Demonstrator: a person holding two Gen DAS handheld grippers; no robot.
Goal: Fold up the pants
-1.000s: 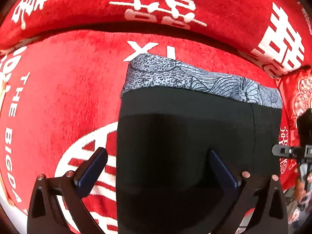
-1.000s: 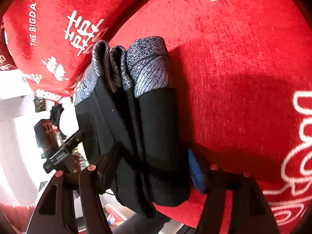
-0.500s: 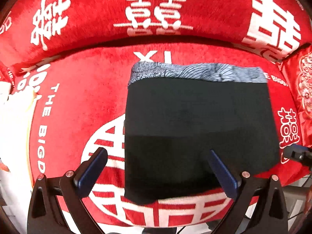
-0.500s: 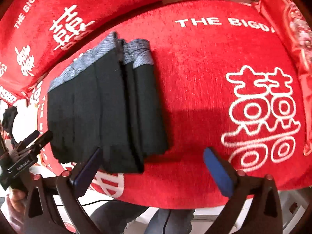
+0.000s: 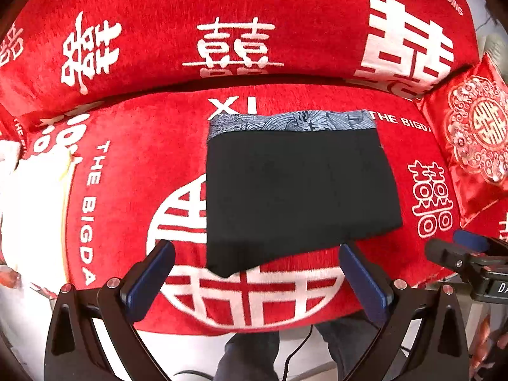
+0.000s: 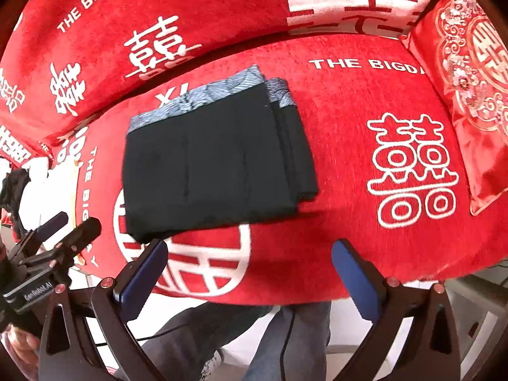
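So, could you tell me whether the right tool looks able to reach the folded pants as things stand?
Probably yes: the right tool is open just short of the folded pants, with only bare red cover between them.

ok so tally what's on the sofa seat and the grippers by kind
folded black pants: 1
embroidered red cushion: 1
grippers, both open and empty: 2, left gripper, right gripper
total: 4

Bright, even daylight; fisheye-bent edges, blown-out white at left, perhaps glare.
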